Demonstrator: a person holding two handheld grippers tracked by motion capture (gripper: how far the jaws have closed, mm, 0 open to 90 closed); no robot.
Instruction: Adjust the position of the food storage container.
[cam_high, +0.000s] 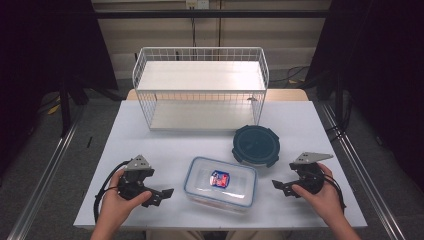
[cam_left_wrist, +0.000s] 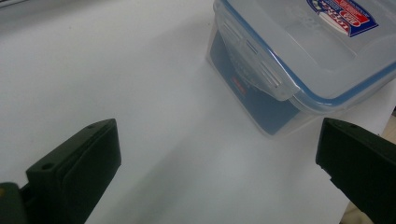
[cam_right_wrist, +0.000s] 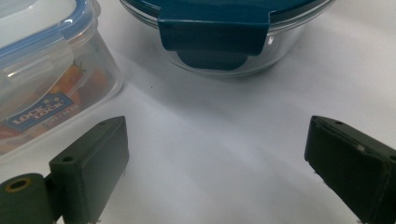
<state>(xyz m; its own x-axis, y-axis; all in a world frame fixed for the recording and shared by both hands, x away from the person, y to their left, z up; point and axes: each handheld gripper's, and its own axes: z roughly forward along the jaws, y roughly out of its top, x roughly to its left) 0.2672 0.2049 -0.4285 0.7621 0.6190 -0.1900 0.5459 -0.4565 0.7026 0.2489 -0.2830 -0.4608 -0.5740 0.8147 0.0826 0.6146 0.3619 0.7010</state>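
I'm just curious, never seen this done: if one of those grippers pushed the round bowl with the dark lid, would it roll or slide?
The round bowl sits flat on the table, so it would probably slide, not roll. Its clear wall looks like glass: likely heavy, stiff and breakable. The smooth sides may be slippery.

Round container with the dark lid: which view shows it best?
High view: the round container shows whole, lid on, beside the wire rack. The right gripper view gives its near glass wall and one latch close up. The left gripper view looks at the rectangular box.

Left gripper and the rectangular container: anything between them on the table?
Nothing: in the left gripper view, bare white table runs from the open left gripper to the rectangular container.
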